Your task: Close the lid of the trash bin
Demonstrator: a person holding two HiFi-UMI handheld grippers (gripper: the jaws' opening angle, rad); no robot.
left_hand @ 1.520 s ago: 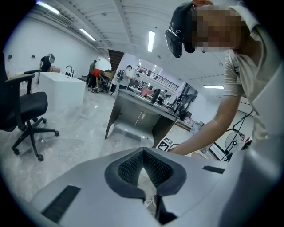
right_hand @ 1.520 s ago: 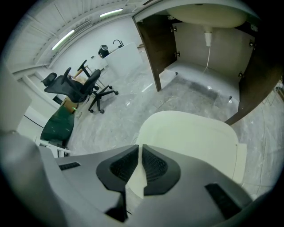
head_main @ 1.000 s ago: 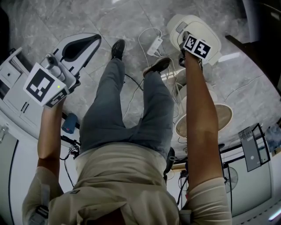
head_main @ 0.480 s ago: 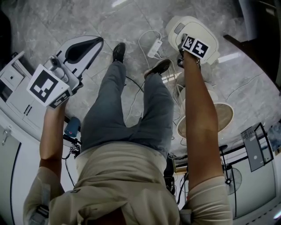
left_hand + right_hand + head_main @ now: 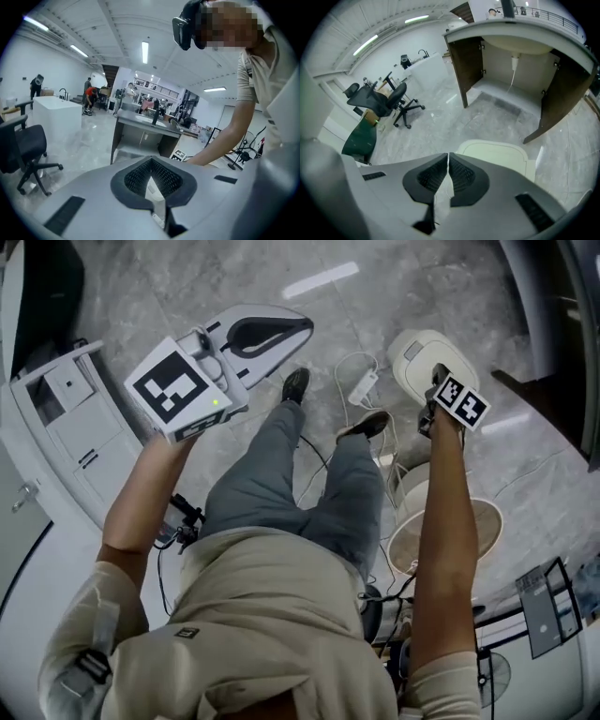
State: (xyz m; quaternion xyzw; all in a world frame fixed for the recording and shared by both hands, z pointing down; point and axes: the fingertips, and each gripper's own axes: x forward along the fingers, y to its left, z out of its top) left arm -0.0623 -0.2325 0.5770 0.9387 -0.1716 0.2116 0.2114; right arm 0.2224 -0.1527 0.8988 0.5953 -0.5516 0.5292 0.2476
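Trash bin point(image 5: 417, 352) is sitting on the floor point(image 5: 187, 277), its cream lid point(image 5: 497, 152) lying down flat, close ahead of the right gripper point(image 5: 448, 157), whose fingers are pressing together on nothing. Left gripper point(image 5: 150, 161) is hovering well apart, its fingers likewise meeting, empty.

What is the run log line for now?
left gripper: shut, empty | right gripper: shut, above trash bin | lid: looks down
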